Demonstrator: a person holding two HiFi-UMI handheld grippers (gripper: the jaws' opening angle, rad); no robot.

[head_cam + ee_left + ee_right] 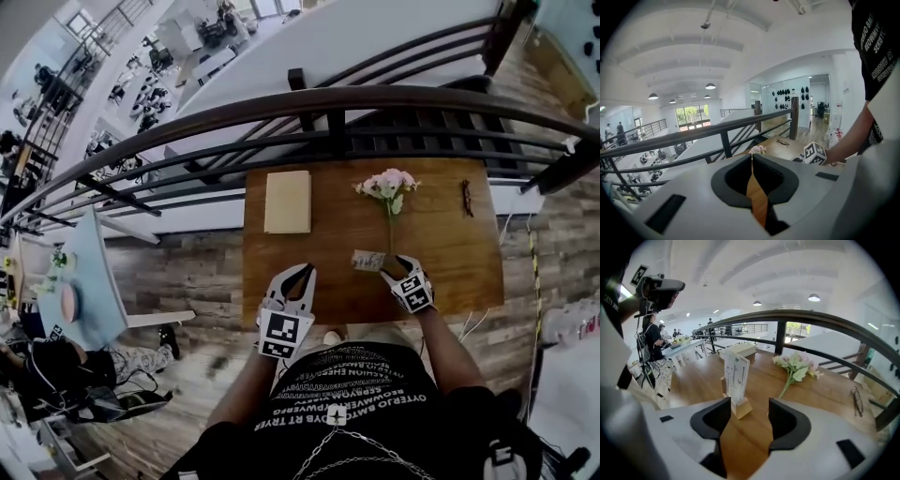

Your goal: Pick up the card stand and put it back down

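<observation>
Card stand (735, 380) — upright on table (825, 394), long axis vertical

Print on card stand (735, 380) — too small

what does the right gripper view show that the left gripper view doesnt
Only the right gripper view: the card stand upright on the table, just ahead of the right gripper's open jaws, and a cream book or box. Only the left gripper view: the left gripper's jaws closed together, and the right gripper's marker cube. Both: the flowers, the glasses and the railing.
</observation>
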